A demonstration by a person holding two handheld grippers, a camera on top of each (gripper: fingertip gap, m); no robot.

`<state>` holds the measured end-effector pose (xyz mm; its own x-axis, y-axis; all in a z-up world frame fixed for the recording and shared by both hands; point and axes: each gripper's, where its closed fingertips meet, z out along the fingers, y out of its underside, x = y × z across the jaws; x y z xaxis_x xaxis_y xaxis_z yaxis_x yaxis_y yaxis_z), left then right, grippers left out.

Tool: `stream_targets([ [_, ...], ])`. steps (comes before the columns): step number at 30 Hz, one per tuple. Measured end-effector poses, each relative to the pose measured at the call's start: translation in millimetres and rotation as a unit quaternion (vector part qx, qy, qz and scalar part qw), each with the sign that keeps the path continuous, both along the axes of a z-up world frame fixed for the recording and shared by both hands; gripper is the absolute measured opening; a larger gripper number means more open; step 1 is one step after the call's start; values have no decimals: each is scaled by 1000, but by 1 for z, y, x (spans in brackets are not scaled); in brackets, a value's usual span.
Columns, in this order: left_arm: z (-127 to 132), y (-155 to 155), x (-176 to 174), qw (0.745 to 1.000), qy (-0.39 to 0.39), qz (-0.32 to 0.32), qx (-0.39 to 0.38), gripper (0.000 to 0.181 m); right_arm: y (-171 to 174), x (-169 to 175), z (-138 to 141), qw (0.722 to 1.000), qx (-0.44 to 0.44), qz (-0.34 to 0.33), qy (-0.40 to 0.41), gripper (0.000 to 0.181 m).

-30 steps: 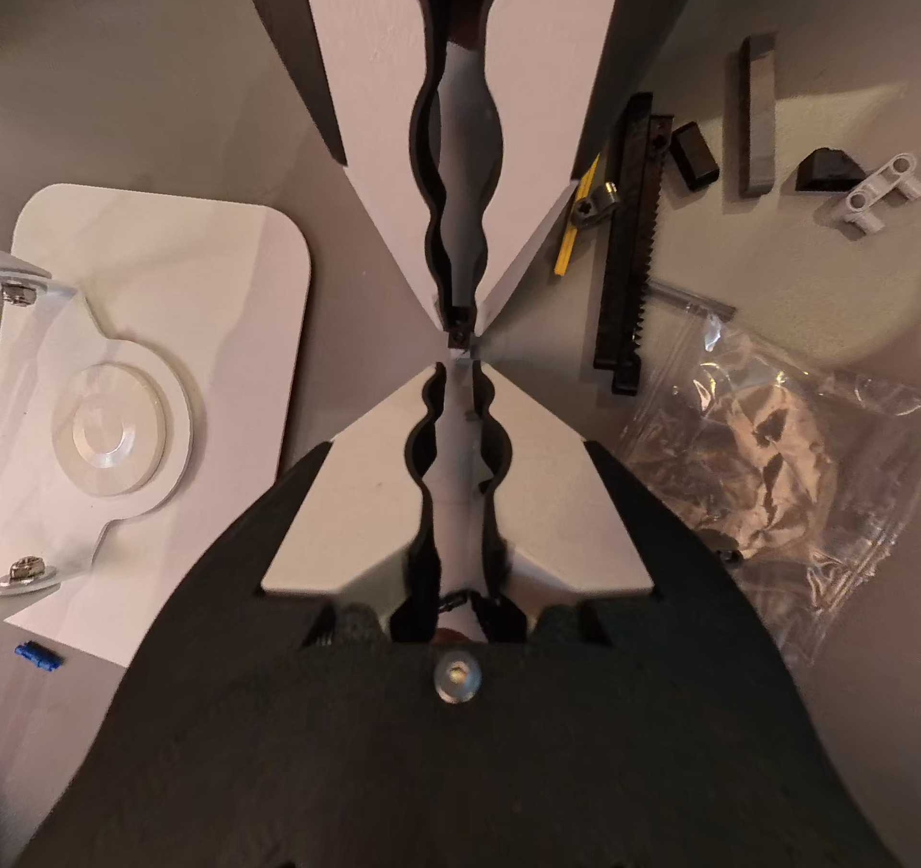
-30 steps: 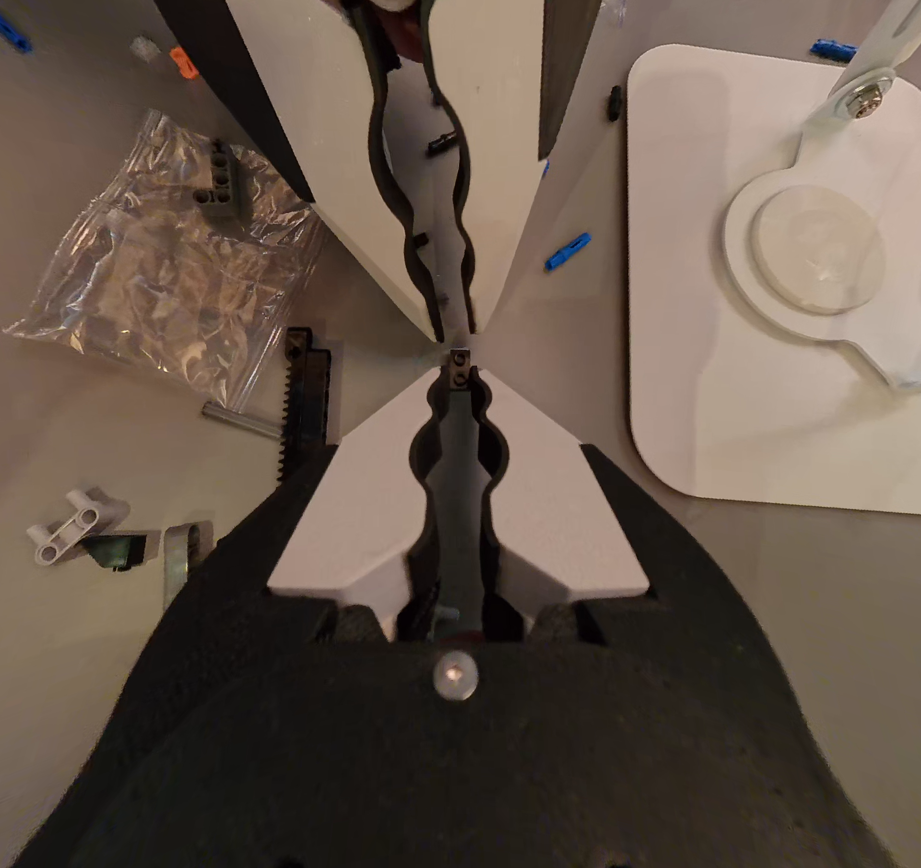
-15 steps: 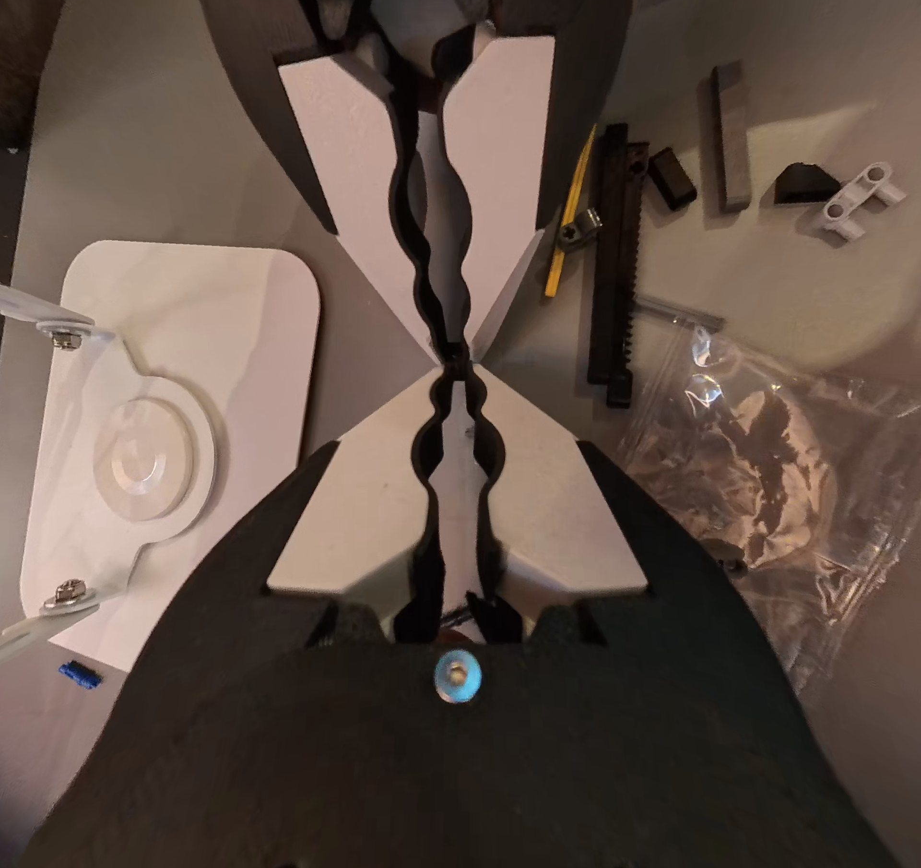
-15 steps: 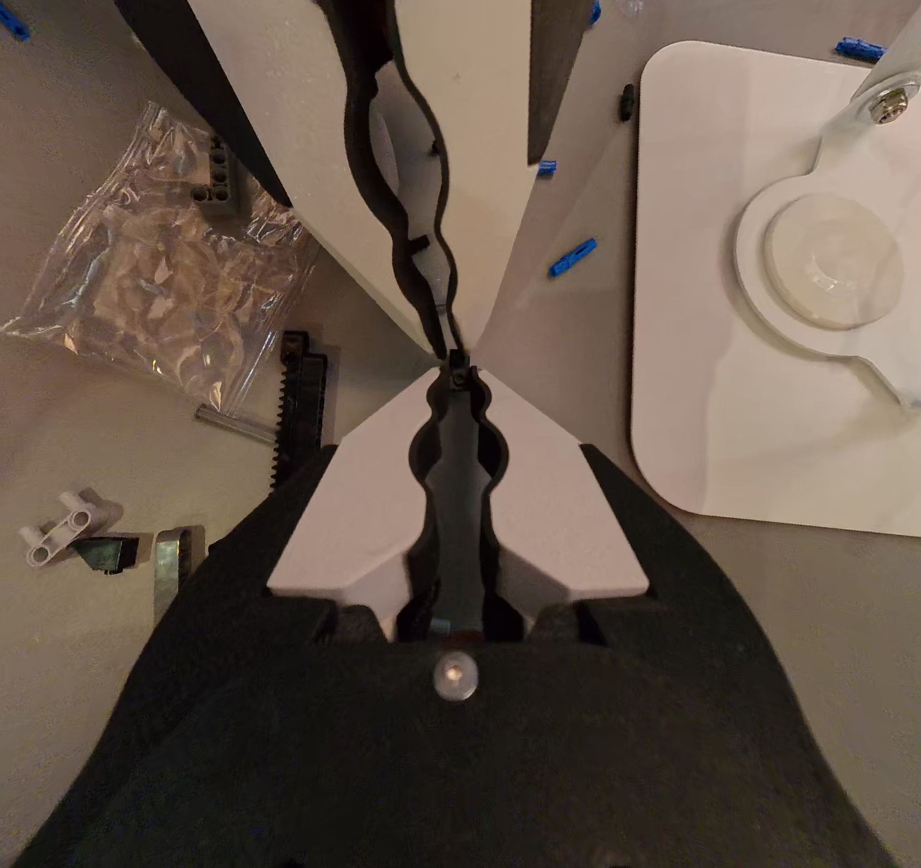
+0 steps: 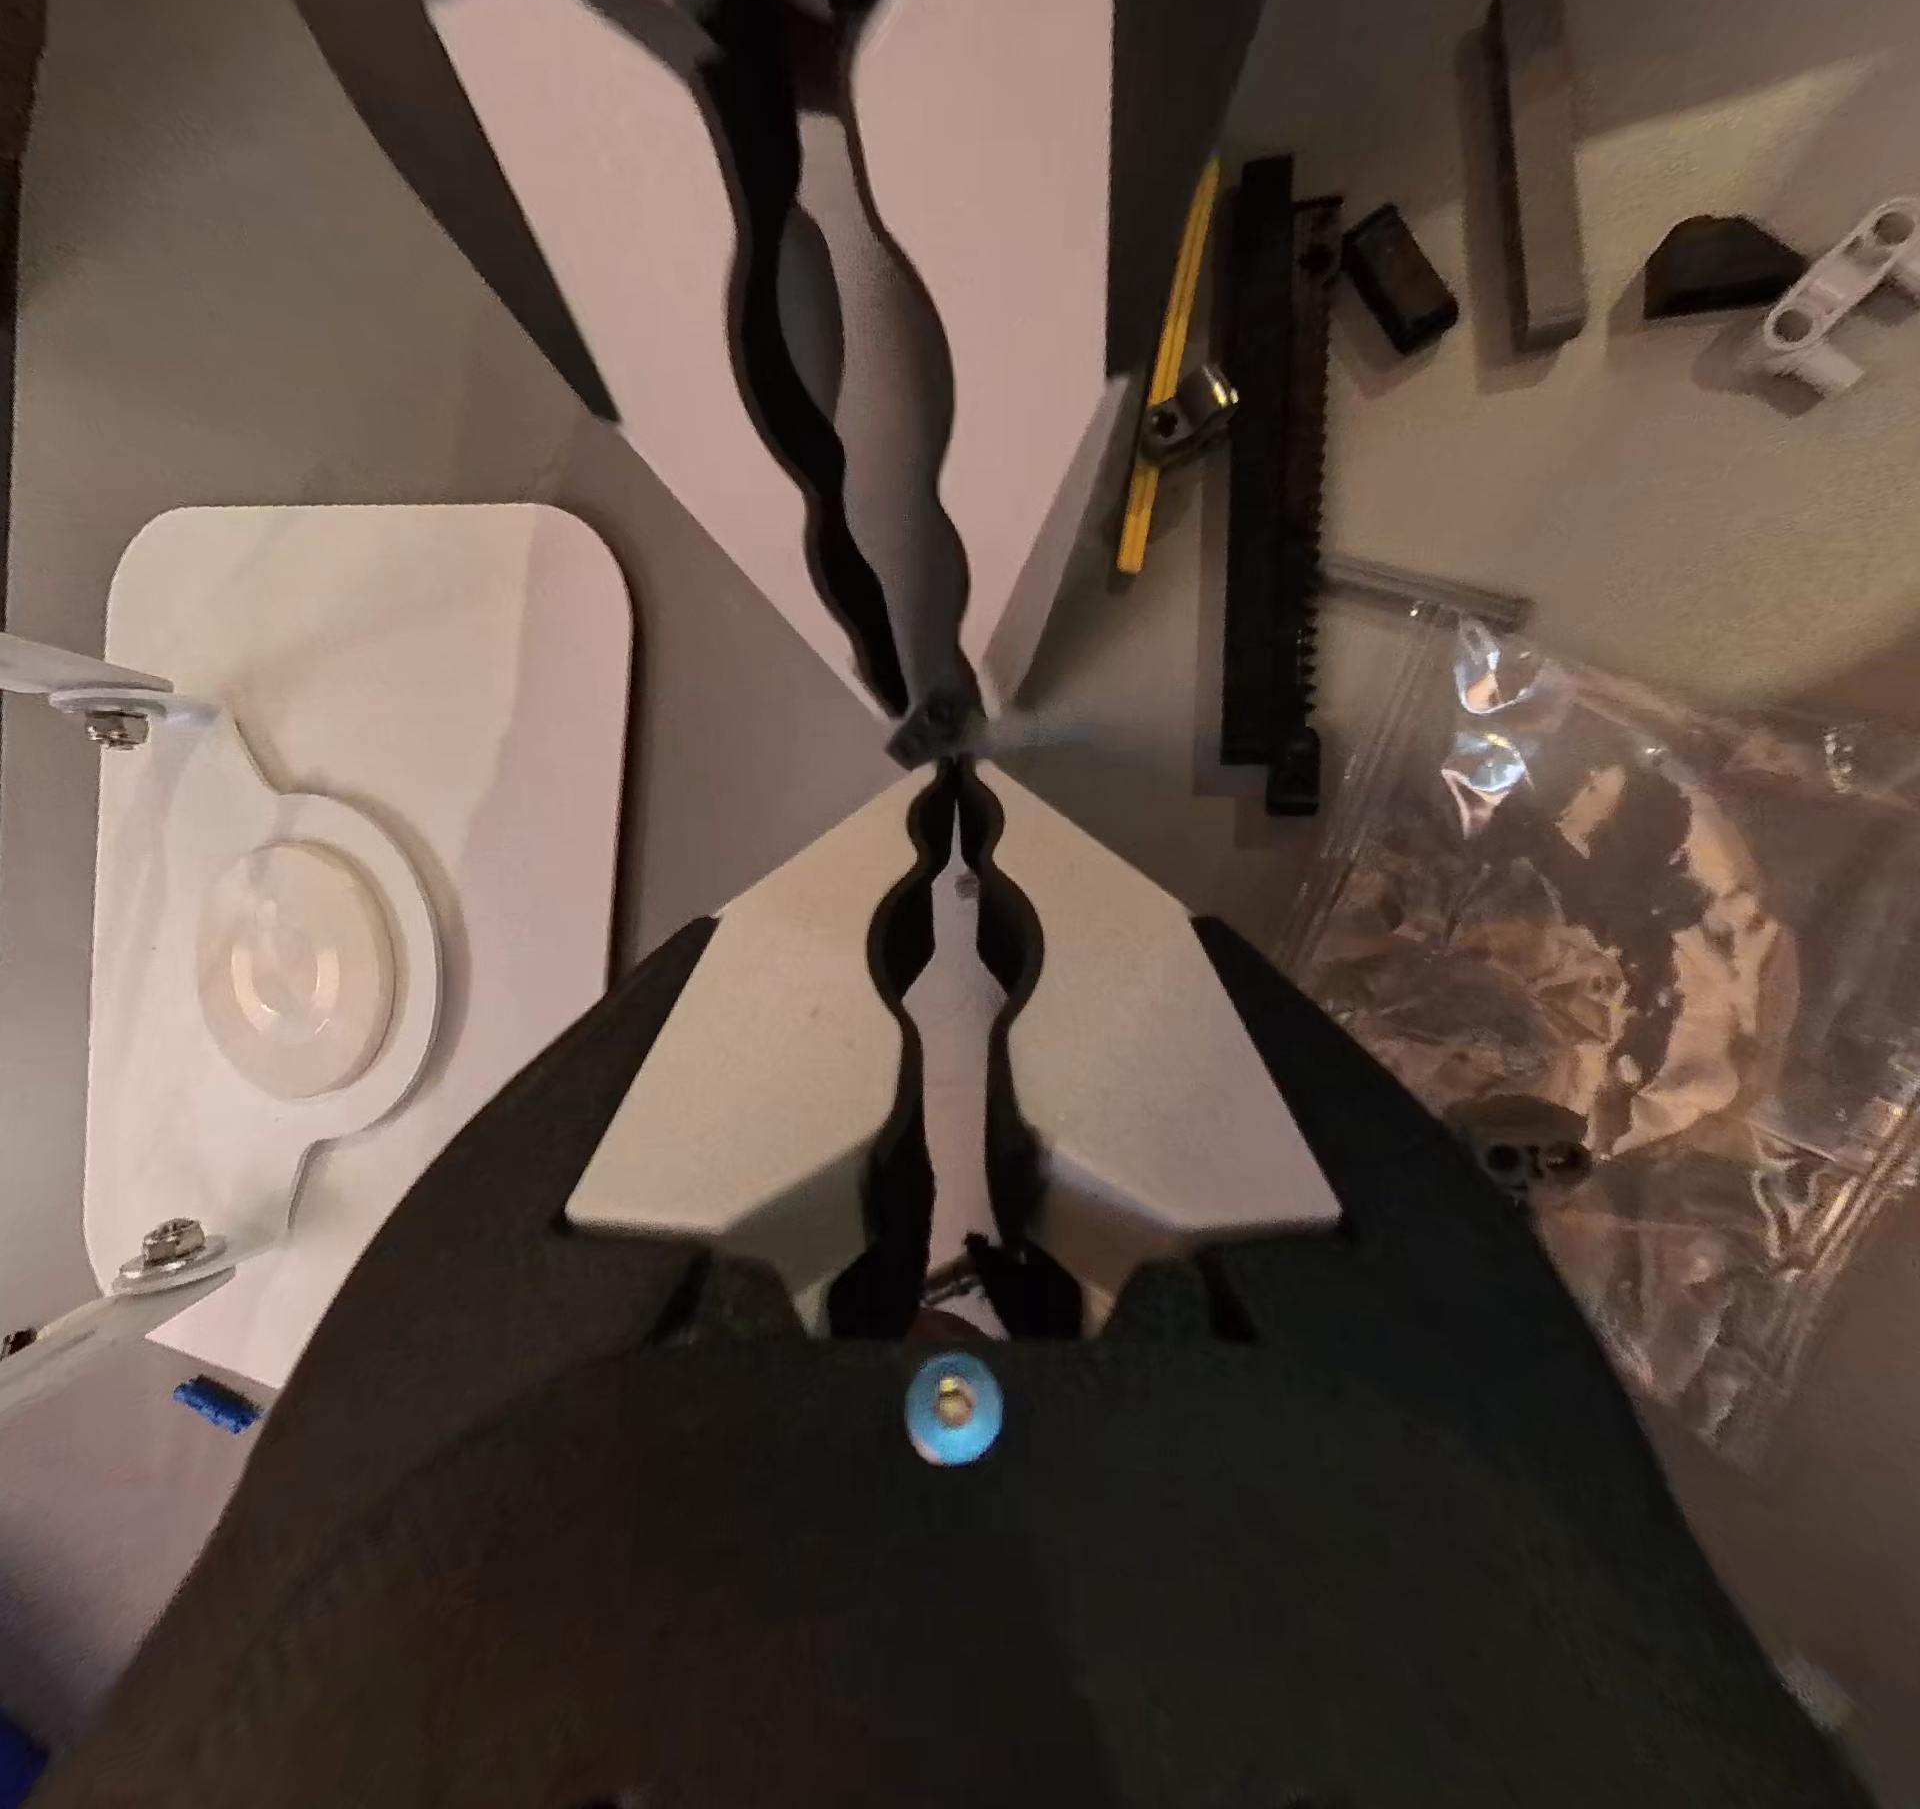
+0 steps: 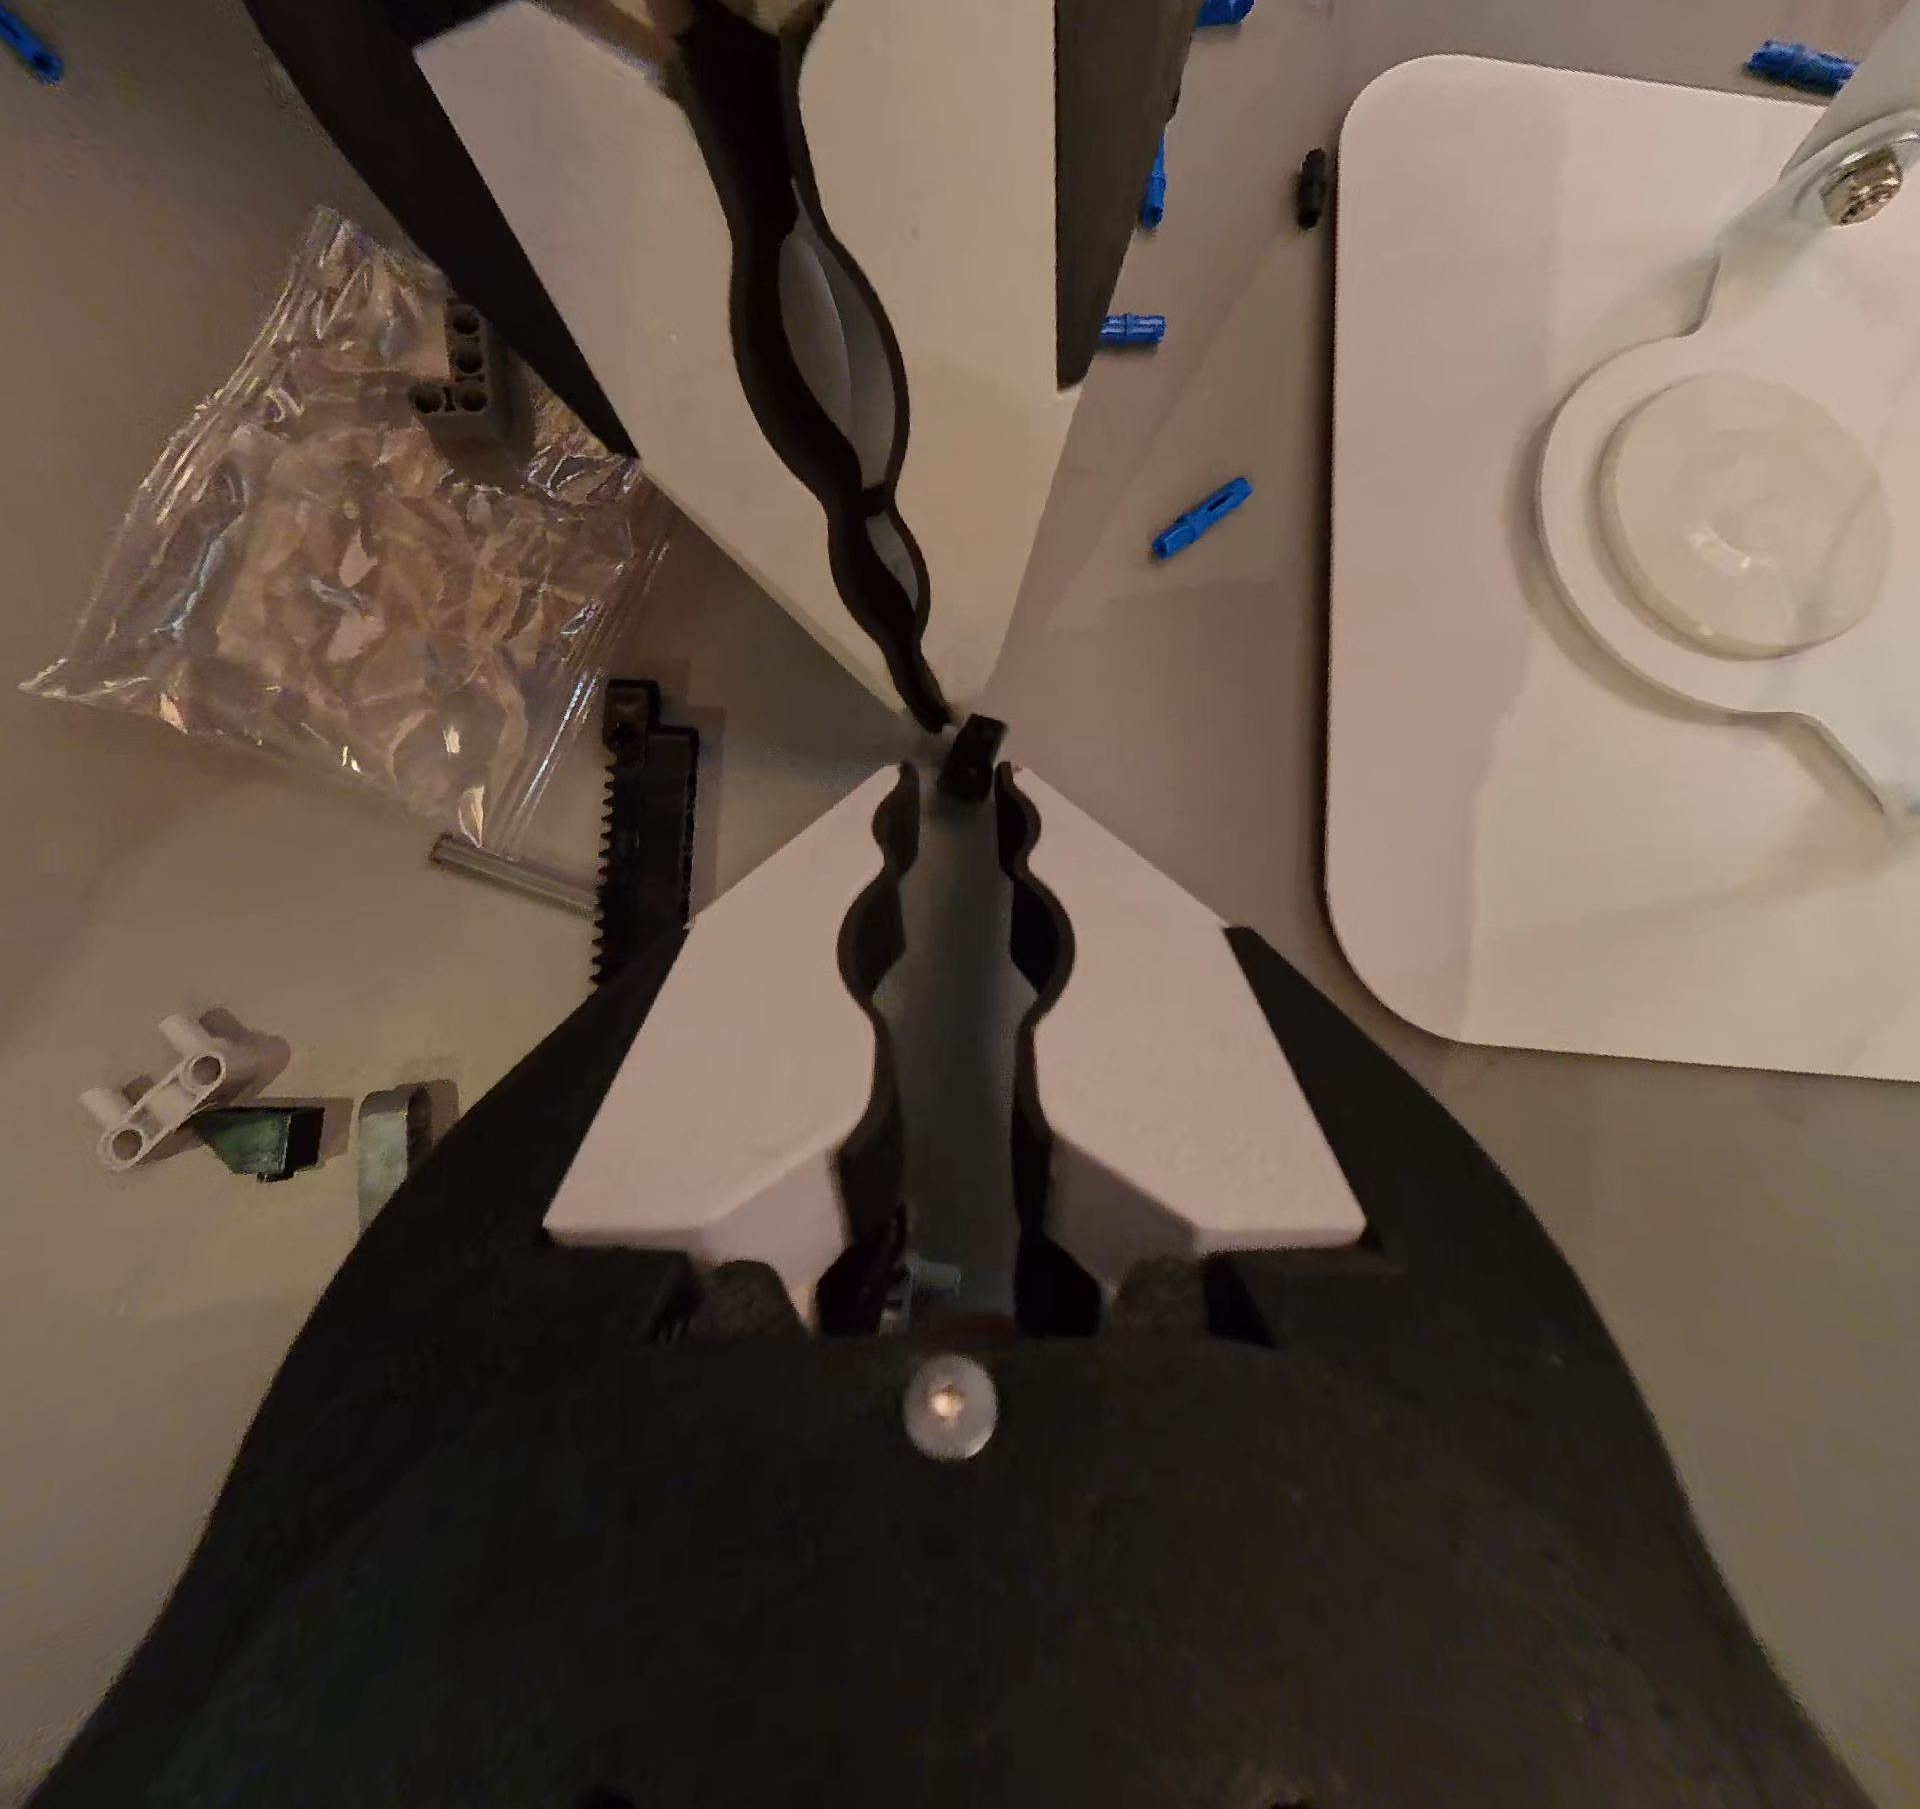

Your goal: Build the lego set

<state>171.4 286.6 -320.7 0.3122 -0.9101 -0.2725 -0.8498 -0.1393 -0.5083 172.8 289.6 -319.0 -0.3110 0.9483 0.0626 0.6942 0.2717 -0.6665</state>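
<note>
Grey worktop, dim light. Right gripper (image 6: 961, 772) pinches a small black piece (image 6: 968, 757); left gripper (image 5: 948, 772), tips pressed together, now meets it slightly askew (earlier square-on), so mating is unfinished. Only the right wrist view shows blue pins (image 6: 1200, 518); only the left, the yellow axle (image 5: 1169, 377) beside the rack (image 5: 1268, 471).

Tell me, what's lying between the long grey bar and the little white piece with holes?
A small black wedge-shaped brick lies between the long grey bar and the white holed connector, shown in the left wrist view.
</note>
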Motion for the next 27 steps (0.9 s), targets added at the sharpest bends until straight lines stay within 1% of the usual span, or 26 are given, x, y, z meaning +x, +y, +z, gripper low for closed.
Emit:
stream_targets([
  [2, -4, -2, 0, 1000, 4, -4, -3, 0, 0, 0, 4, 1000, -2, -4, 6, 11],
  [5, -3, -2, 1, 1000, -5, 0, -5, 0, 2, 0, 2, 1000, 5, -6, 3, 8],
  [8, 1, -1, -1, 1000, -13, 5, -6, 0, 3, 2, 1, 1000, 1, -12, -1, 9],
  [11, 5, 1, -6, 1000, -21, 13, -4, 1, 6, 5, 7, 1000, -4, -27, 4, 12],
  [14, 6, 3, -8, 1000, -22, 20, -1, 4, 2, 6, 15, 999, -4, -33, 10, 14],
  [16, 5, 6, -9, 999, -21, 24, -2, 4, -1, 6, 14, 999, -3, -44, 1, 13],
  [18, 6, 7, -7, 999, -31, 25, -9, 4, -4, 4, 8, 998, 1, -59, -13, 15],
  [22, 9, 11, -5, 999, -35, 24, -9, 5, -8, 4, 2, 995, -8, -96, -27, 24],
  [25, 16, 11, -9, 999, -32, 34, 1, 12, -2, 7, 9, 991, 24, -131, -21, 34],
  [27, 24, 13, -15, 997, -37, 58, 18, 15, 9, 7, 20, 981, 46, -187, 1, 35],
])
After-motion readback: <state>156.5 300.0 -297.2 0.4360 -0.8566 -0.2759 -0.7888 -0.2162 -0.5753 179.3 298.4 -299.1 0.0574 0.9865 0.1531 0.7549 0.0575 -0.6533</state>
